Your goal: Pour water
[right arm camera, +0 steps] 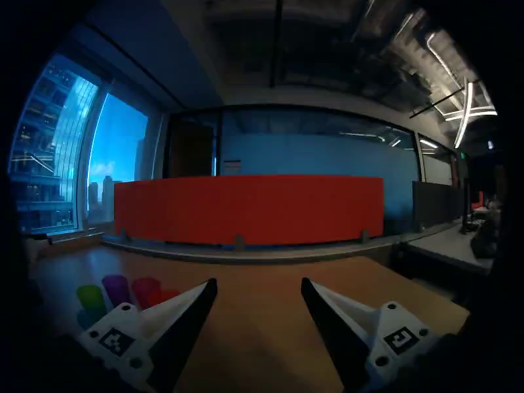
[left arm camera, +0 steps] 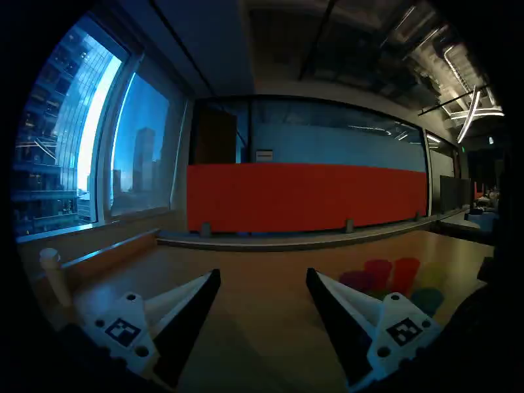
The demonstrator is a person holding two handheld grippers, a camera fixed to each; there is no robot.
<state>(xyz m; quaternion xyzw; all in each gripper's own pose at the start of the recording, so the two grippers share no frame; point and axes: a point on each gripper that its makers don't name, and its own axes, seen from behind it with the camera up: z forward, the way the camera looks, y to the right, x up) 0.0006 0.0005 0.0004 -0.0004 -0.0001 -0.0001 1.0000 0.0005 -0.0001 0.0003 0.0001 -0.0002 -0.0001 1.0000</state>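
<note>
Wooden bench point(left arm camera: 262, 314) runs to a red partition point(left arm camera: 301, 196). My left claw point(left arm camera: 262, 272) and right claw point(right arm camera: 259, 281) gape empty. The coloured cups point(left arm camera: 393, 275) stand untouched between them, so I judge the pouring not yet begun.

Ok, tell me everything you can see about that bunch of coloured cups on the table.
The coloured cups stand in a tight cluster on the wooden table. They look like plain plastic tumblers: purple, pink, red, yellow, green and blue among them. The left gripper and right gripper are both open and apart from them. Their contents cannot be told.
</note>
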